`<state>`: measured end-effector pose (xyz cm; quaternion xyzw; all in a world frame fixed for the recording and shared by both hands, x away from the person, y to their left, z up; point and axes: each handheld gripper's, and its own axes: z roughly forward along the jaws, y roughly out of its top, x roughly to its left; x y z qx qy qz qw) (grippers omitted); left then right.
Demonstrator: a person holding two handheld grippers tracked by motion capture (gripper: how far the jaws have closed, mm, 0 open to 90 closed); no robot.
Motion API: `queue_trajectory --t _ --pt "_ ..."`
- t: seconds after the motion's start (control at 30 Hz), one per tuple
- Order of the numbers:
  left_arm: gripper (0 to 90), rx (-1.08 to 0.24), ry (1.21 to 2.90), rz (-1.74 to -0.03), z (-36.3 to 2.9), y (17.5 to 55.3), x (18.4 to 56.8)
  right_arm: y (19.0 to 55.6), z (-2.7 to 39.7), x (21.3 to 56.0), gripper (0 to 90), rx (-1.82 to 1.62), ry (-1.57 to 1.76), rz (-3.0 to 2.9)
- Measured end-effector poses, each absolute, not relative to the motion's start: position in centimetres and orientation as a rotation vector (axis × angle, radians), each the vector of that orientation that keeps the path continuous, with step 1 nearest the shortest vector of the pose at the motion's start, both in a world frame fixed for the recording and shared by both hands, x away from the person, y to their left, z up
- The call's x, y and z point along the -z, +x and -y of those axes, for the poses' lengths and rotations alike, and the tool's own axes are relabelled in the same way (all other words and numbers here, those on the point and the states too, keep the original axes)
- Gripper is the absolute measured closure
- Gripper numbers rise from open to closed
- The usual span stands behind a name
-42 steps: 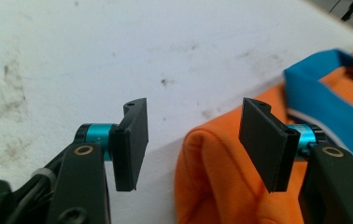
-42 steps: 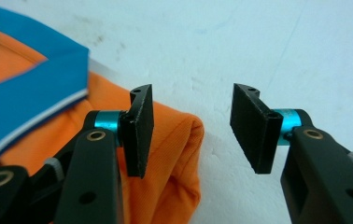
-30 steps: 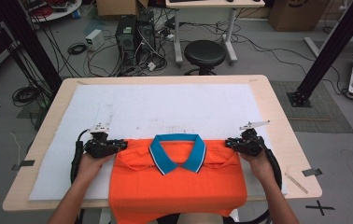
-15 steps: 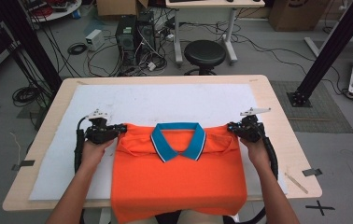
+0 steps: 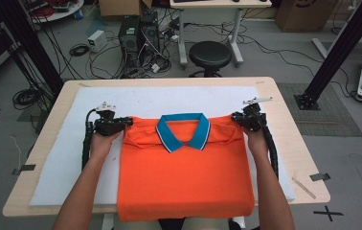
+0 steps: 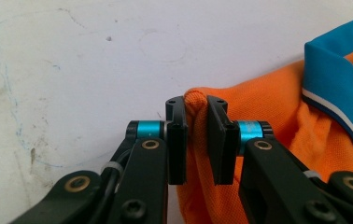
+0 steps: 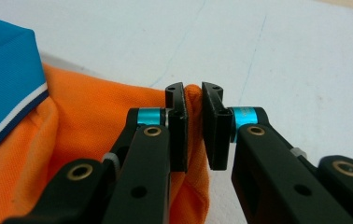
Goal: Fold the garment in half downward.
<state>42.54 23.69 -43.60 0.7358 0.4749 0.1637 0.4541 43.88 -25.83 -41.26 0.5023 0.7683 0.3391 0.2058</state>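
Each gripper has a bunched shoulder fold of the orange polo shirt (image 5: 186,177) between nearly closed jaws: the left gripper (image 6: 196,135) pinches its fold, though its jaws have just been opening a little, and the right gripper (image 7: 193,123) is clamped on its own. The shirt lies face up on the white mat (image 5: 169,98), blue collar (image 5: 183,130) away from the person, hem overhanging the near table edge. Judging by this, drag evenly, both hands level, keeping the shoulder line taut and straight.

Light wooden table (image 5: 291,143), white sheet (image 5: 145,98) spread over it, orange polo shirt (image 5: 184,177) lying on the sheet
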Motion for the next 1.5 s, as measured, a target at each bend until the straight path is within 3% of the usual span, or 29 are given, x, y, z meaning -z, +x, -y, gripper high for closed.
queue_trajectory --t 0.07,0.17,0.27,0.57,0.63,0.77,0.83,1.5 --pt "58.0 -0.397 1.782 -1.194 -23.8 42.4 43.7 44.0 25.6 41.7 79.6 -0.927 1.408 -2.152" --pt "48.4 -0.394 1.752 -1.161 -24.0 41.9 43.0 43.7 25.7 41.8 62.2 -0.958 1.426 -2.129" --pt "46.8 -0.363 1.745 -1.106 -23.7 41.3 42.4 43.2 25.9 41.3 55.0 -1.022 1.416 -2.113" --pt "43.6 -0.281 1.883 -1.031 -22.1 39.6 44.1 40.8 25.1 41.3 54.3 -1.085 1.309 -2.258" --pt "47.0 -0.276 1.914 -1.021 -22.1 39.2 44.5 40.4 24.9 41.7 58.5 -1.054 1.277 -2.29" --pt "74.7 -0.307 1.978 -0.98 -21.9 38.3 44.7 39.8 25.1 42.3 82.8 -1.015 1.25 -2.327" --pt "79.8 -0.326 1.973 -0.962 -21.9 37.8 44.7 39.4 25.4 42.4 84.9 -1.037 1.247 -2.325" --pt "81.6 -0.313 1.76 -0.931 -22.8 33.3 43.5 34.4 26.2 41.4 85.5 -1.175 1.181 -2.233"
